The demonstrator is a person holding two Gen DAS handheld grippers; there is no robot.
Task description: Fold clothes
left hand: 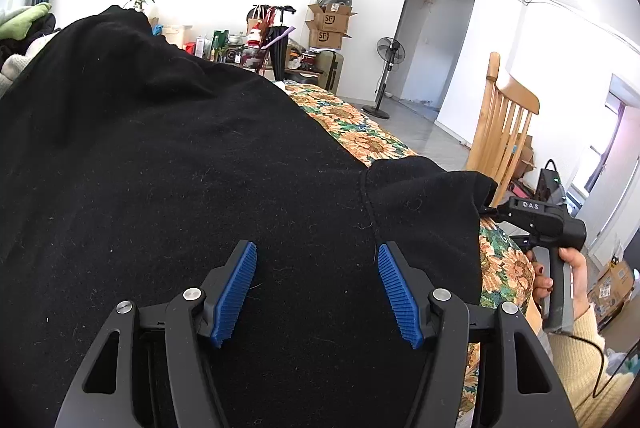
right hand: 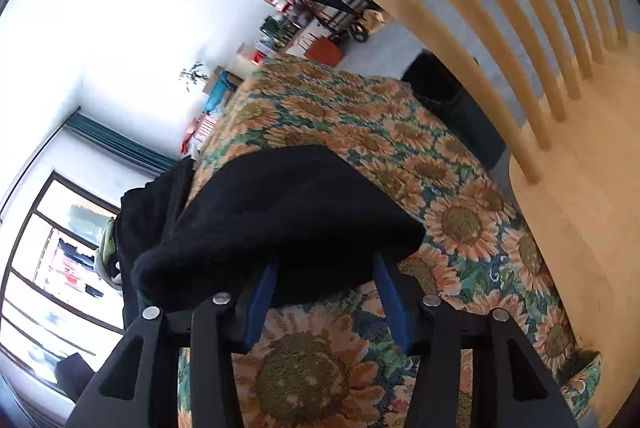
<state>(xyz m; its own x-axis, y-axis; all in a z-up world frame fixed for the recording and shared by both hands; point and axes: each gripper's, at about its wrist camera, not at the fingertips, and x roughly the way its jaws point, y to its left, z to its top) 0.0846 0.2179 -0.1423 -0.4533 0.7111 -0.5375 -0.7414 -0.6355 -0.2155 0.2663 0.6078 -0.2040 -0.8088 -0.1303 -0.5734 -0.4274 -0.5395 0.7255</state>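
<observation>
A black garment (left hand: 168,187) lies spread and largely unfolded on the sunflower tablecloth (left hand: 360,135), the left gripper (left hand: 318,292) hovering released above it while the right gripper (right hand: 324,284) apparently grasps a sleeve edge, its fingertips hidden, most folds seemingly remaining

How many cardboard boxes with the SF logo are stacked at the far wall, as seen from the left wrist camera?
2. The upper box sits open on the lower box, beside the standing fan. Other boxes may be hidden behind the clutter.

Matt, linty black garment (left hand: 160,167); woven-looking sunflower cloth (right hand: 460,228); smooth, perhaps varnished wooden chair (right hand: 580,207).
</observation>
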